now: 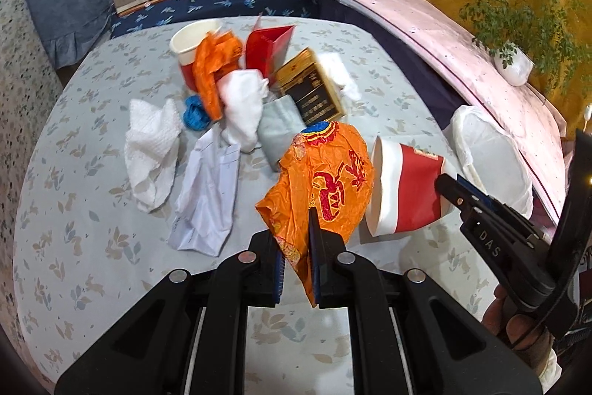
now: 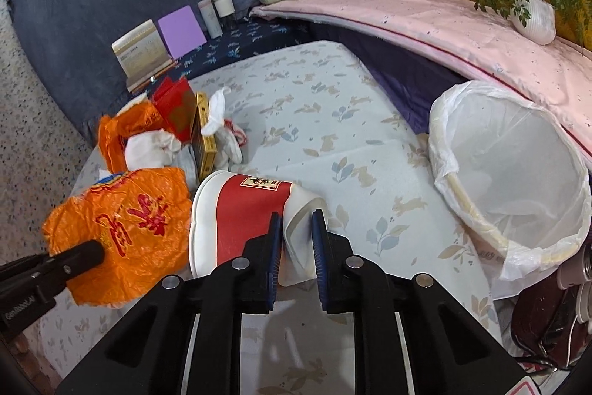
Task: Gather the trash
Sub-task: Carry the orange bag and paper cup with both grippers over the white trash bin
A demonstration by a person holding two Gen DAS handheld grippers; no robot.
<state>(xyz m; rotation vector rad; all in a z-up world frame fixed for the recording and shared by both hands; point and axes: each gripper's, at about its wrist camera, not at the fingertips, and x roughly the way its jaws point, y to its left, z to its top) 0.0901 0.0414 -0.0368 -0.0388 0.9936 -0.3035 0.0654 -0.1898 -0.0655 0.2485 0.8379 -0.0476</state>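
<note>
Left gripper (image 1: pixel 298 258): jaws nearly closed, pinching a crumpled orange plastic wrapper (image 1: pixel 322 180) by its lower edge, evidently to carry it off the leaf-patterned table (image 1: pixel 92 210)

Right gripper (image 2: pixel 296 247): jaws clamped on the crushed base of a red-and-white paper cup (image 2: pixel 240 221) lying on its side, mouth pointing away from the bin

White-lined waste bin (image 2: pixel 518 180) stands open just right of the cup, seemingly placed there as the drop point; further litter remains piled behind

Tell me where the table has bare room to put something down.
Bare cloth lies between the trash pile and the lined bin, behind the red paper cup. More lies near the left table edge, beside the paper towel. The pile itself is crowded.
</note>
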